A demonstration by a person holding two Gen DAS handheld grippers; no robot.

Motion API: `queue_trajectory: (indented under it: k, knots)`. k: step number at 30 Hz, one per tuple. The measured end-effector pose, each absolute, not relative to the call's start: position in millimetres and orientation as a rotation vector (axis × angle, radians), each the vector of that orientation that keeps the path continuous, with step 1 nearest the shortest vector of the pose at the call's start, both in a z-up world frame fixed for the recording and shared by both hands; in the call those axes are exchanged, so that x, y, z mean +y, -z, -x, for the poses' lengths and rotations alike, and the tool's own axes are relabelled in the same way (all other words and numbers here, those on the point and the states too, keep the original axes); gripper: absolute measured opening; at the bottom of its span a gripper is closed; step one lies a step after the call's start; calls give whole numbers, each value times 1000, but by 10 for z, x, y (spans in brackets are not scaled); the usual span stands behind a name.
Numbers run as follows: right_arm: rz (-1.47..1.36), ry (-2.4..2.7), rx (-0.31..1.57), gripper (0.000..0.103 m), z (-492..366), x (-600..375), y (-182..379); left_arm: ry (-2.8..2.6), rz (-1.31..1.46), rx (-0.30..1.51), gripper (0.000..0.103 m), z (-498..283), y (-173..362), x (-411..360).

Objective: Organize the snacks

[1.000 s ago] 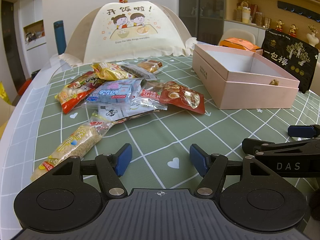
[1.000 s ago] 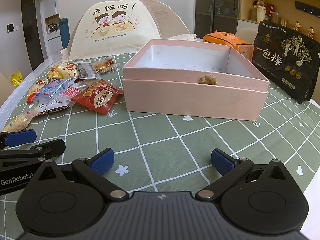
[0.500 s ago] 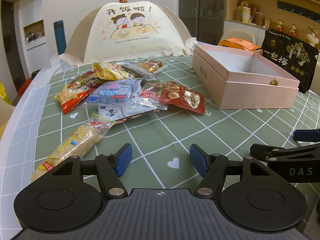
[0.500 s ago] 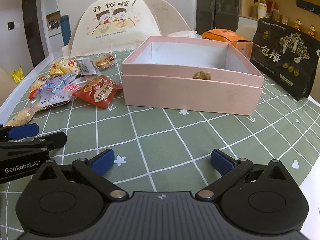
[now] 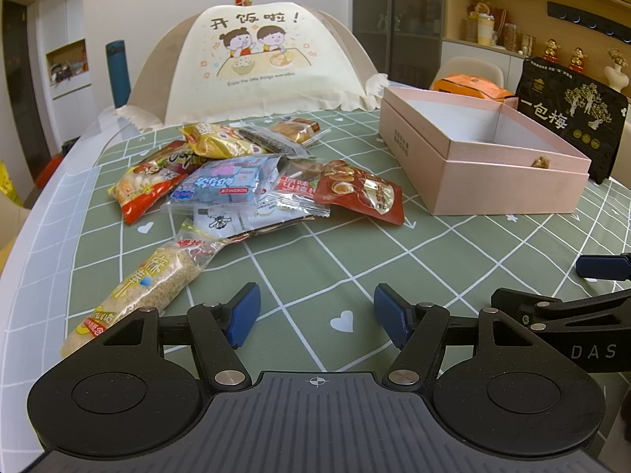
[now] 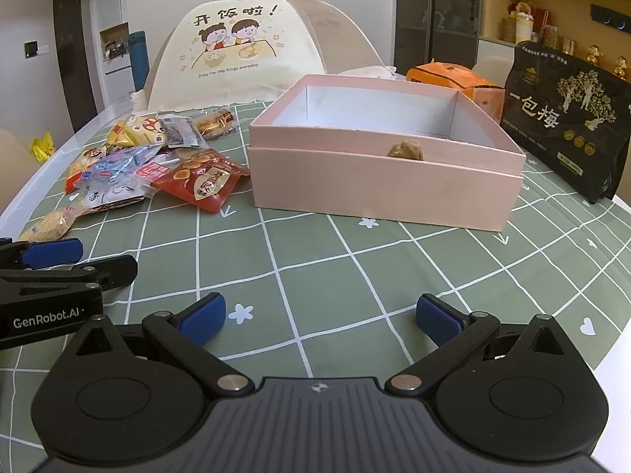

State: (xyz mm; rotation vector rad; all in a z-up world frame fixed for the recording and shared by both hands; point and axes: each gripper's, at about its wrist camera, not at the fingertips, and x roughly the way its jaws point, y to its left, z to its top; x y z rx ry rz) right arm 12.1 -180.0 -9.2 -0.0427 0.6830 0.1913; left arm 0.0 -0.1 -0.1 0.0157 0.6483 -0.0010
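Observation:
A pile of snack packets [image 5: 236,181] lies on the green checked tablecloth, left of an open pink box [image 5: 485,181]. The pile includes a red packet [image 5: 361,193], a blue packet [image 5: 224,183] and a long grain bar packet [image 5: 146,287]. A small brown snack [image 6: 406,150] shows just above the box's near wall [image 6: 386,185]. My left gripper [image 5: 317,313] is open and empty, near the table's front, short of the pile. My right gripper [image 6: 321,315] is open and empty, in front of the box. The pile also shows in the right wrist view [image 6: 157,161].
A cream mesh food cover [image 5: 260,63] stands behind the pile. A black plum bag [image 6: 564,126] and an orange bag [image 6: 453,81] stand right of and behind the box. Bare tablecloth [image 6: 355,260] lies between the grippers and the box.
My right gripper has pulled back and risen a little, so the box looks farther off. In the left wrist view it has slid right and down. The left gripper has not moved.

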Motion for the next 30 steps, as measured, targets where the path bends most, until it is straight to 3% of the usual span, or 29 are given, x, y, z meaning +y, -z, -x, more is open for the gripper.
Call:
queue_trajectory:
  k: [30]
  knots:
    - [44, -191, 681, 103, -119, -1807, 116, -3, -16, 649, 73, 17, -2, 19]
